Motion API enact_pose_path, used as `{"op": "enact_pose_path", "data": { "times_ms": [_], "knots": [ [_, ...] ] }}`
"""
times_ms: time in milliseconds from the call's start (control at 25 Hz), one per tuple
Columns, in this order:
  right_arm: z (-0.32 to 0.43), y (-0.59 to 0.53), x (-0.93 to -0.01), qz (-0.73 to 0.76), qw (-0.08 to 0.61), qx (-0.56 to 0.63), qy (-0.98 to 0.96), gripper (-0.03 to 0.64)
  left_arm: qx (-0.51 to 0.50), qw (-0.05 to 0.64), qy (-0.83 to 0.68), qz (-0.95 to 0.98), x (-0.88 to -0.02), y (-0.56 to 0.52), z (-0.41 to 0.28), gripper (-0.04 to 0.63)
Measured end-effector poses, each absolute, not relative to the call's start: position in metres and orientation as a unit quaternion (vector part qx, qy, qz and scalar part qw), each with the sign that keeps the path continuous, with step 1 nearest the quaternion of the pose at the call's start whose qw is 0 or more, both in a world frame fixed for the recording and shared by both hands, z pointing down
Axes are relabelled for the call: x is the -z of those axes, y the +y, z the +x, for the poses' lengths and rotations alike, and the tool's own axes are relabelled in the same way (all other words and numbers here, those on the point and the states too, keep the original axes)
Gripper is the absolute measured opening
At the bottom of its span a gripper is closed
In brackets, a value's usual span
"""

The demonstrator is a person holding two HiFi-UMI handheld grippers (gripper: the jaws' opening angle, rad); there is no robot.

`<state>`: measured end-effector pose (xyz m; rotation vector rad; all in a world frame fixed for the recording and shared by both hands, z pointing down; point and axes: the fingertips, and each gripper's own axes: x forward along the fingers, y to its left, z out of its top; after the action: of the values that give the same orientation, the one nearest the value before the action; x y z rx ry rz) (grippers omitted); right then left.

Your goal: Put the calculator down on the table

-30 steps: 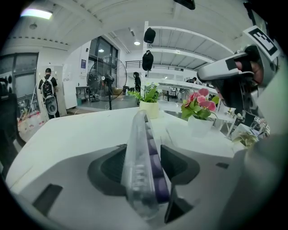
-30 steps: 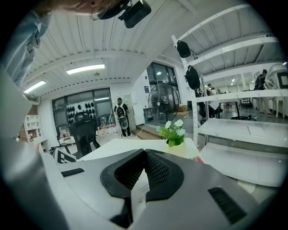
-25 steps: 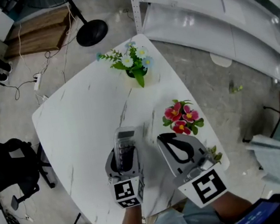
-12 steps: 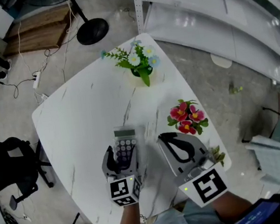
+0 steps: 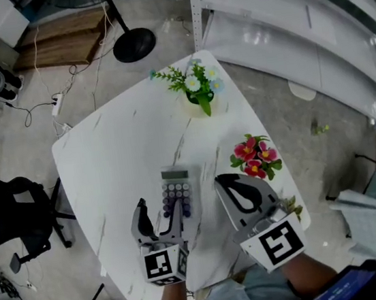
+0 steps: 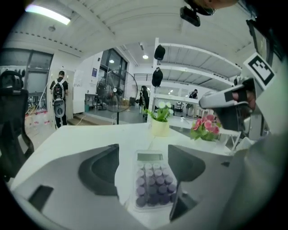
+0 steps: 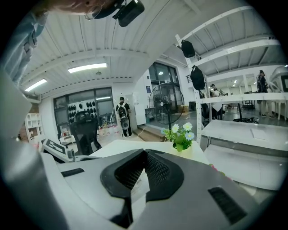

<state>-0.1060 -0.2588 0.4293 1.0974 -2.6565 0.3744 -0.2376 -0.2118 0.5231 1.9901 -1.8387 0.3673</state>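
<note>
The calculator (image 5: pixel 177 194), grey with purple keys and a small screen, lies flat on the white marble table (image 5: pixel 114 162) near its front. My left gripper (image 5: pixel 158 215) is open just behind it. In the left gripper view the calculator (image 6: pixel 153 179) shows between and below the spread jaws of the left gripper (image 6: pixel 143 149), and neither pad touches it. To its right my right gripper (image 5: pixel 225 181) hovers over the table with its black pads closed tip to tip. The right gripper (image 7: pixel 144 153) has nothing in it in its own view.
A pot of white flowers (image 5: pixel 198 93) stands at the table's far corner. Pink flowers (image 5: pixel 252 158) sit by the right edge, close to the right gripper. A black chair (image 5: pixel 11 217) is at the left, a fan base (image 5: pixel 134 44) beyond the table, and white shelving (image 5: pixel 295 22) to the right.
The left jaws spread wide and let go of the calculator, which now rests flat on the table. The left gripper rose and drew back toward me. The right gripper stayed put.
</note>
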Motion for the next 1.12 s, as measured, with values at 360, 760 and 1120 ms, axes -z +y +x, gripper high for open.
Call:
{"op": "enact_pose_path", "data": {
  "times_ms": [360,760,1120],
  "knots": [
    [-0.127,-0.248,-0.349,0.363,0.071,-0.050,-0.928,0.018,-0.039,0.061,-0.710,0.701,-0.360,-0.191,-0.250,0.056],
    [-0.139,-0.229,-0.283,0.346,0.020,0.022,-0.938,0.017,-0.008,0.007,-0.735,0.678,-0.274,-0.175,-0.257,0.008],
    [-0.134,-0.217,-0.269,0.348,0.013,0.043,-0.936,0.015,-0.009,-0.002,-0.732,0.682,-0.261,-0.164,-0.250,0.008]
  ]
}}
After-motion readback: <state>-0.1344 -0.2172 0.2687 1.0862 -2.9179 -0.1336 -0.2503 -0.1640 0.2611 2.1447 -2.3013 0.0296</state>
